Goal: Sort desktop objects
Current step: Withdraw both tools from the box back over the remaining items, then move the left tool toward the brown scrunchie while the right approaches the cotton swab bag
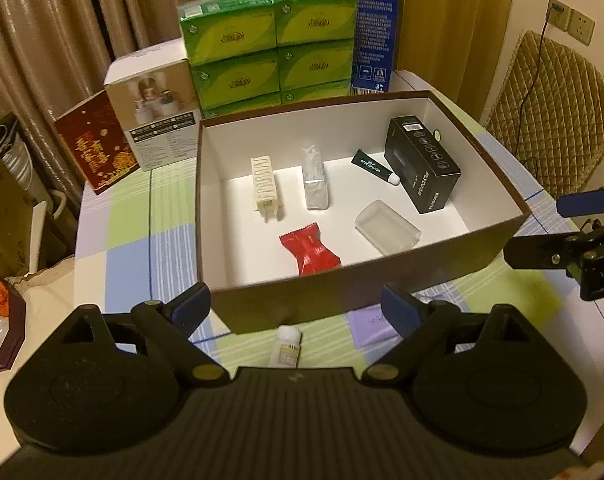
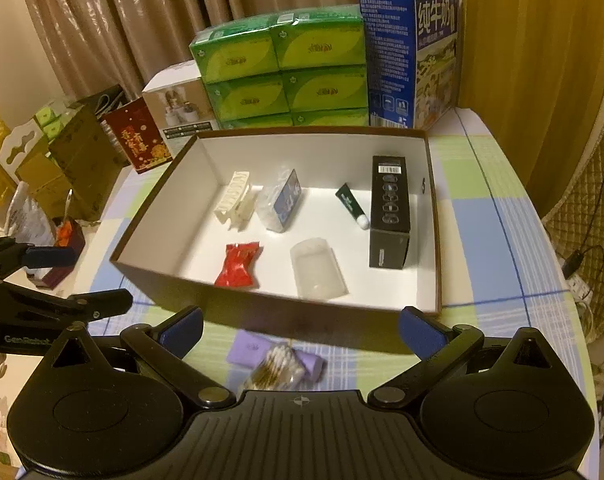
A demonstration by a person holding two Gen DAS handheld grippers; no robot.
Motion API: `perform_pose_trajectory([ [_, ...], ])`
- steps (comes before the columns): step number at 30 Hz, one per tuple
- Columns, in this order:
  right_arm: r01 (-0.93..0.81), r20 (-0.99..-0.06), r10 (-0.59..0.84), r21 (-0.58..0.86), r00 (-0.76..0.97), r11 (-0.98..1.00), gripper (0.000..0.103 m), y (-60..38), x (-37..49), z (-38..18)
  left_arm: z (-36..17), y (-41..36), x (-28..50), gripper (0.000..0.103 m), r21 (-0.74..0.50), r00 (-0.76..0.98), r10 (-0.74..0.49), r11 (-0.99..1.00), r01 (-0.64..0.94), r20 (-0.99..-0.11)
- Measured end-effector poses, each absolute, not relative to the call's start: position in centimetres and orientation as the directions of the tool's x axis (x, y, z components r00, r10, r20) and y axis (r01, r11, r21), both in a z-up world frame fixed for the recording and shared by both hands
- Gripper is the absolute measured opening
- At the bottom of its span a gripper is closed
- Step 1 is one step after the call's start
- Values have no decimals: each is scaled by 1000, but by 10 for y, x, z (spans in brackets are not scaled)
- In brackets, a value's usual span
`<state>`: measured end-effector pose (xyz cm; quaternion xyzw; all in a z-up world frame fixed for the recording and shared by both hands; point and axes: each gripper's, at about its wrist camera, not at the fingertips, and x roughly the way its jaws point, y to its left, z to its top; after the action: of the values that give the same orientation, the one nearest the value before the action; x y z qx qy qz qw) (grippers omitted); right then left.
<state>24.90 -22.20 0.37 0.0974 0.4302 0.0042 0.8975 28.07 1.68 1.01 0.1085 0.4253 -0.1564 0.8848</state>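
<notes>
An open brown box point(image 1: 334, 298) point(image 2: 302, 316) with a white inside holds a cream hair clip point(image 1: 266, 184), a tissue pack point(image 1: 314, 178), a green tube point(image 1: 376, 168), a black carton point(image 1: 422, 164), a clear case point(image 1: 388, 230) and a red packet point(image 1: 310, 252). My left gripper point(image 1: 297, 310) is open over a small white bottle point(image 1: 286, 346) lying in front of the box. My right gripper point(image 2: 299, 334) is open over a purple packet point(image 2: 250, 347) and a bag of cotton swabs point(image 2: 275, 372). The right gripper also shows at the left view's right edge point(image 1: 558, 232).
Green tissue packs point(image 1: 269, 48), a blue milk carton point(image 1: 372, 28), a white product box point(image 1: 157, 120) and a red box point(image 1: 97, 148) stand behind the brown box on the checked tablecloth point(image 1: 129, 248). A purple packet point(image 1: 372, 324) lies by the left gripper's right finger.
</notes>
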Motion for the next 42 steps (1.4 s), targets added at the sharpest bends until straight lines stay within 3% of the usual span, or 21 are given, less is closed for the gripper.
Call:
perform_pose_trajectory([
  [42, 88, -815, 174, 265, 553, 960, 101, -206, 136, -42, -27, 23, 155, 91, 18, 522, -162, 946, 323, -837],
])
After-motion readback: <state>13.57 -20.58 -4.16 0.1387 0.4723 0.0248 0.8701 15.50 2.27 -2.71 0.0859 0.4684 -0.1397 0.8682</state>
